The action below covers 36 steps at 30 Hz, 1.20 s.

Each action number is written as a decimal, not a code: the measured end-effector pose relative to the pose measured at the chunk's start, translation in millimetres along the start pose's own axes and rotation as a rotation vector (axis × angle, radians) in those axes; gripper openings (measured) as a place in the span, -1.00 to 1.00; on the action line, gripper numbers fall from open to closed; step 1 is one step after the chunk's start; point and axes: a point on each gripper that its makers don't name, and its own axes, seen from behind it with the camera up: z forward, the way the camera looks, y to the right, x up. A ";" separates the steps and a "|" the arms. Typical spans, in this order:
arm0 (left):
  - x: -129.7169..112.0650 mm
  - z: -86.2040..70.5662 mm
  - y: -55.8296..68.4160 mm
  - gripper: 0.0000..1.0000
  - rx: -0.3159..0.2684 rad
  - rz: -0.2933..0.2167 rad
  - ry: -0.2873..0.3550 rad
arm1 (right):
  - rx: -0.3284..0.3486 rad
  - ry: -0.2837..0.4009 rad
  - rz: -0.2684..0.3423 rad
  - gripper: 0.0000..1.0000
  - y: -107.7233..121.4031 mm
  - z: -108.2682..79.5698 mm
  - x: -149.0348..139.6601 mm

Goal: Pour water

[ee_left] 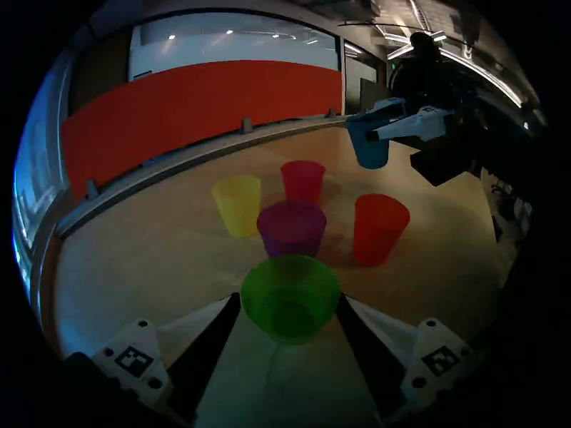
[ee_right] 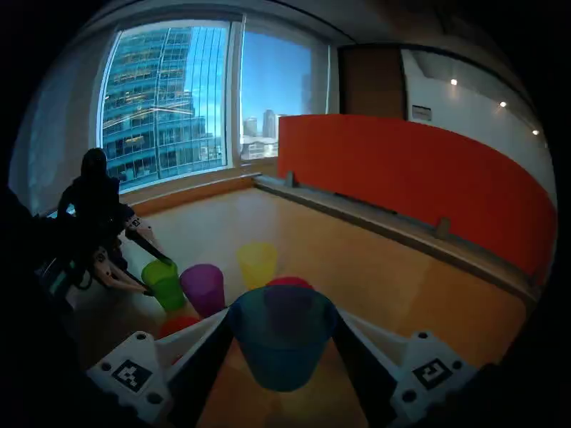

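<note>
Left gripper (ee_left: 289,307), fingers clamped on green cup (ee_left: 290,285), red cup (ee_left: 378,228) standing on tabletop (ee_left: 143,250) in left gripper view; right gripper (ee_right: 282,324), fingers clasping blue cup (ee_right: 282,349), city windows (ee_right: 171,100) in right gripper view

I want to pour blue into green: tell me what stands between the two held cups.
The red cup and the purple cup stand on the table between the green cup and the blue cup. The blue cup looks lifted above their rims, so a path over them seems open.
</note>
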 end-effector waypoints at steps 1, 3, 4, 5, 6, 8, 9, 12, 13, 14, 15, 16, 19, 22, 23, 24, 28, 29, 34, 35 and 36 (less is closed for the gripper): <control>-0.4 -0.7 0.2 0.95 0.000 -0.001 -0.002 | 0.001 -0.003 0.003 0.83 0.0 1.2 -1.8; -1.6 -2.5 0.5 0.95 -0.001 -0.003 -0.007 | 0.003 -0.009 0.008 0.83 -0.2 4.0 -5.9; -2.6 -3.6 0.3 0.95 0.000 -0.006 -0.009 | 0.004 -0.012 0.011 0.83 -0.5 5.5 -8.3; -3.6 -4.6 0.1 0.95 0.000 -0.009 -0.011 | 0.006 -0.015 0.013 0.83 -0.8 7.0 -10.6; -5.0 -6.0 -0.1 0.95 0.001 -0.012 -0.013 | 0.007 -0.019 0.015 0.83 -1.2 8.8 -13.6; -8.3 -8.8 -0.3 0.95 0.003 -0.017 -0.017 | 0.009 -0.029 0.018 0.82 -1.8 12.2 -19.9; -10.1 -10.3 -0.6 0.95 0.005 -0.019 -0.019 | 0.010 -0.035 0.020 0.83 -2.1 14.2 -23.6; -14.7 -14.9 -1.6 0.95 0.017 -0.019 -0.023 | 0.012 -0.055 0.024 0.83 -2.7 20.0 -34.5; -16.0 -16.5 -1.7 0.95 0.021 -0.017 -0.023 | 0.011 -0.062 0.026 0.83 -2.8 21.9 -38.0; -17.2 -18.1 -1.8 0.95 0.024 -0.016 -0.024 | 0.011 -0.068 0.027 0.83 -2.9 23.8 -41.5; -18.5 -19.8 -1.9 0.95 0.028 -0.015 -0.024 | 0.011 -0.075 0.028 0.83 -3.1 25.7 -45.2; -19.4 -21.2 -1.8 0.95 0.031 -0.014 -0.025 | 0.012 -0.080 0.028 0.83 -3.5 27.3 -48.4; -20.7 -25.5 -1.2 0.95 0.038 -0.012 -0.023 | 0.013 -0.097 0.024 0.83 -4.3 31.6 -57.8; -20.3 -29.5 -0.4 0.95 0.043 -0.014 -0.016 | 0.013 -0.112 0.019 0.83 -4.8 34.8 -66.4; -20.2 -30.7 -0.1 0.95 0.045 -0.015 -0.014 | 0.013 -0.117 0.018 0.83 -5.0 35.6 -69.0; -20.2 -31.8 0.1 0.95 0.046 -0.016 -0.013 | 0.013 -0.121 0.017 0.83 -5.2 36.3 -71.4; -21.4 -35.3 0.6 0.95 0.051 -0.024 -0.010 | 0.014 -0.129 0.020 0.83 -6.7 37.4 -78.5; -21.6 -36.1 0.7 0.95 0.051 -0.027 -0.009 | 0.014 -0.130 0.021 0.83 -6.9 37.4 -79.7; -19.6 -39.5 -0.7 0.95 0.054 -0.044 0.002 | 0.011 -0.135 0.026 0.83 -6.6 36.1 -84.7; -18.8 -40.0 -0.9 0.95 0.054 -0.049 0.006 | 0.010 -0.136 0.026 0.83 -6.5 35.7 -85.5; -18.0 -40.5 -1.0 0.96 0.053 -0.053 0.008 | 0.009 -0.137 0.025 0.83 -6.4 35.4 -86.2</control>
